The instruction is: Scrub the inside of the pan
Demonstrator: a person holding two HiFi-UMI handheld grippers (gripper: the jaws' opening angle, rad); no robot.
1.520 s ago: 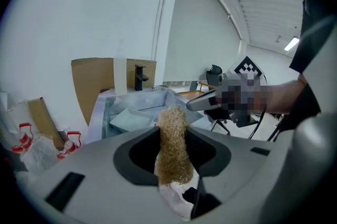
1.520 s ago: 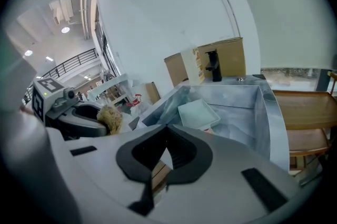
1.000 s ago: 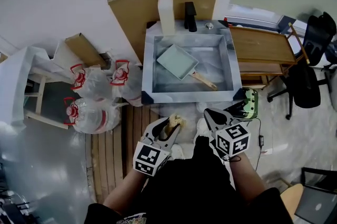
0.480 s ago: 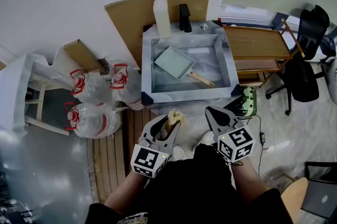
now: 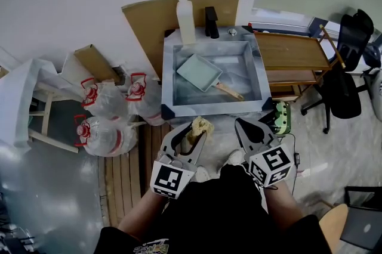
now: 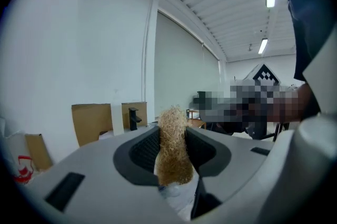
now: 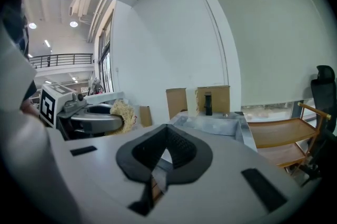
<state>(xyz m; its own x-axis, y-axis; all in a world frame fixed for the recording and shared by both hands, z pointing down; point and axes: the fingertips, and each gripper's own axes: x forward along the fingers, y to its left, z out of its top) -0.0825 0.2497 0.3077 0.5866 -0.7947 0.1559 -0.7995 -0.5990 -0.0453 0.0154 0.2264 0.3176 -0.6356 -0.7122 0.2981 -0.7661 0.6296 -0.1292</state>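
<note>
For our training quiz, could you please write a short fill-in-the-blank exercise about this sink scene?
Of the left gripper and the right gripper, the tan scrubber is clamped in the ____ one.
The pale green pan lies inside the ____.
The right gripper, jaws shut, holds ____.
Missing words: left; sink; nothing.

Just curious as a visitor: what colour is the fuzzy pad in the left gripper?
Straw-like tan; the scrub pad shows best in the left gripper view.
</note>
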